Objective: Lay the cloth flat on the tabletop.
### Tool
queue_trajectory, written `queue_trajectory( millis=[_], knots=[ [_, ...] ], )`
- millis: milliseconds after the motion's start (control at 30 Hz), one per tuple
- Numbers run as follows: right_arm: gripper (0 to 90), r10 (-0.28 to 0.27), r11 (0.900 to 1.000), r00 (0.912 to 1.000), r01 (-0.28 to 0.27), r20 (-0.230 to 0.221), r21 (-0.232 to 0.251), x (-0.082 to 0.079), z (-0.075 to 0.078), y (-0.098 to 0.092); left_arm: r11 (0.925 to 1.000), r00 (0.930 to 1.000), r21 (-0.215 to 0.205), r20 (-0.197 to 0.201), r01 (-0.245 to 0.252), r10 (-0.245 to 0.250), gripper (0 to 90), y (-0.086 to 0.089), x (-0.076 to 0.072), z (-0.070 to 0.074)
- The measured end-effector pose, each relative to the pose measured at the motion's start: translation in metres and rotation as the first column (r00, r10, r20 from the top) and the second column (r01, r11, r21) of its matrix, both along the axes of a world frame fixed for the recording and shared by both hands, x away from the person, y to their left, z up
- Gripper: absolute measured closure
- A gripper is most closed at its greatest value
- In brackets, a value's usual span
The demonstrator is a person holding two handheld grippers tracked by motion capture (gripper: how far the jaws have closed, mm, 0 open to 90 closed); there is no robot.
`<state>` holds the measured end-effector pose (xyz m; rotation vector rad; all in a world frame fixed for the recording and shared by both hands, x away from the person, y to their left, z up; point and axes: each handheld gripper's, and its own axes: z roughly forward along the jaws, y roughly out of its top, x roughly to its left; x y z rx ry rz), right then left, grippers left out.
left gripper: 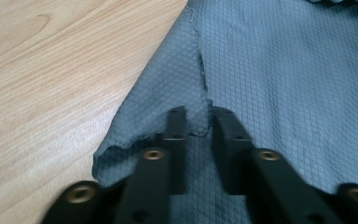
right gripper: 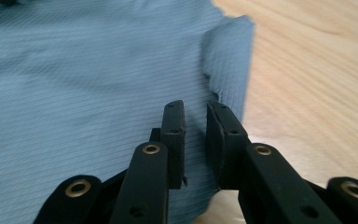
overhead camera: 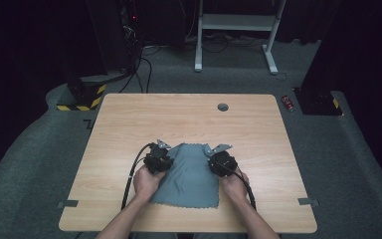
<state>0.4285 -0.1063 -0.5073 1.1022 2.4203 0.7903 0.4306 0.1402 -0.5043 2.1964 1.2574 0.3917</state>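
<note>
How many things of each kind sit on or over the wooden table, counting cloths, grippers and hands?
Cloths: 1, the grey-blue cloth
Grippers: 2, the left gripper and the right gripper
Hands: 2, the left hand and the right hand
Total: 5, all on or over the table

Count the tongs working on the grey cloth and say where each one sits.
2. The left tongs sit at the cloth's left edge, far end; the right tongs sit at its right edge, far end. No others are visible.
</note>
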Motion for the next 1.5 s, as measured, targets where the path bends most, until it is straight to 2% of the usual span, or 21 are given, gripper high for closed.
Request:
queue_trajectory(
  millis=[33,100,267,300,433,500,567,667,733,833,933,1033,1100,1167,1233,1267,1300,1333,1400,1433,1500],
  knots=[
    [76.8,-0.006,1.000,1.0000,0.006,0.003,-0.001,0.002,0.000,-0.002,0.9999,1.0000,0.010,-0.003,0.004,-0.004,83.7,-0.001,0.002,0.001],
    [76.2,-0.027,1.000,0.9996,0.027,0.006,-0.004,0.004,-0.001,-0.005,1.0000,1.0000,0.001,0.001,-0.005,0.005,89.7,-0.001,0.004,0.003],
    [75.2,-0.082,0.997,0.9966,0.082,0.015,0.005,0.009,0.000,-0.014,0.9995,0.9995,-0.019,0.022,-0.024,0.025,89.9,0.005,0.012,0.014],
    [75.1,-0.086,0.996,0.9962,0.086,0.017,-0.002,0.011,0.000,-0.015,0.9987,0.9990,-0.036,0.023,-0.037,0.038,89.9,0.008,0.014,0.015],
    [74.8,-0.111,0.994,0.9937,0.111,0.012,-0.003,0.016,0.002,-0.020,0.9954,0.9958,-0.035,0.018,-0.089,0.090,89.9,0.021,0.025,0.017],
    [74.7,-0.119,0.993,0.9928,0.119,0.009,0.006,0.017,0.002,-0.021,0.9901,0.9905,-0.042,0.026,-0.134,0.135,89.4,0.029,0.029,0.017],
    [74.3,-0.118,0.993,0.9929,0.118,0.010,0.015,0.016,0.003,-0.022,0.9818,0.9822,-0.047,0.030,-0.184,0.186,80.0,0.035,0.031,0.016],
    [73.6,-0.104,0.994,0.9945,0.103,0.014,0.046,0.010,0.006,-0.020,0.9797,0.9790,-0.026,0.043,-0.199,0.200,70.4,0.041,0.028,0.017],
    [73.2,-0.080,0.995,0.9966,0.079,0.018,0.061,0.002,0.008,-0.018,0.9819,0.9803,-0.040,0.062,-0.185,0.187,66.8,0.045,0.021,0.019],
    [72.7,-0.038,0.997,0.9990,0.037,0.024,0.067,-0.008,0.009,-0.015,0.9905,0.9901,-0.088,0.083,-0.106,0.113,62.1,0.045,0.011,0.021],
    [72.3,-0.018,0.998,0.9997,0.017,0.019,0.060,-0.013,0.008,-0.013,0.9969,0.9957,-0.062,0.077,-0.047,0.052,56.4,0.037,0.009,0.020],
    [72.2,-0.005,0.998,0.9999,0.004,0.016,0.069,-0.016,0.008,-0.010,0.9965,0.9972,-0.075,0.063,-0.036,0.040,54.8,0.032,0.012,0.015],
    [71.9,0.006,0.996,0.9999,-0.008,0.015,0.093,-0.022,0.009,-0.009,0.9963,0.9979,-0.078,0.051,-0.036,0.040,59.0,0.029,0.015,0.012],
    [71.0,0.035,0.995,0.9993,-0.036,0.014,0.090,-0.031,0.008,-0.006,0.9954,0.9983,-0.088,0.040,-0.039,0.042,71.3,0.028,0.019,0.008],
    [70.3,0.051,0.995,0.9985,-0.053,0.018,0.081,-0.039,0.007,-0.003,0.9961,0.9988,-0.074,0.011,-0.047,0.048,85.2,0.026,0.027,0.006],
    [70.1,0.060,0.995,0.9980,-0.061,0.020,0.079,-0.043,0.007,-0.003,0.9963,0.9985,-0.070,0.017,-0.051,0.052,89.8,0.026,0.031,0.007],
    [69.9,0.065,0.995,0.9978,-0.066,0.016,0.073,-0.046,0.006,-0.003,0.9945,0.9973,-0.082,0.027,-0.065,0.068,90.0,0.027,0.034,0.008],
    [69.7,0.067,0.995,0.9976,-0.068,0.015,0.066,-0.048,0.006,-0.004,0.9937,0.9965,-0.079,0.020,-0.079,0.081,90.0,0.028,0.038,0.009],
    [69.4,0.070,0.995,0.9975,-0.070,0.007,0.071,-0.052,0.004,-0.006,0.9949,0.9949,-0.032,0.029,-0.096,0.097,90.0,0.027,0.043,0.010],
    [69.2,0.070,0.995,0.9975,-0.070,0.008,0.070,-0.054,0.003,-0.006,0.9941,0.9938,-0.038,0.041,-0.102,0.103,90.0,0.028,0.044,0.011],
    [68.9,0.069,0.995,0.9976,-0.070,0.009,0.077,-0.057,0.003,-0.009,0.9939,0.9950,-0.081,0.060,-0.075,0.080,88.3,0.027,0.039,0.014]
  ],
)
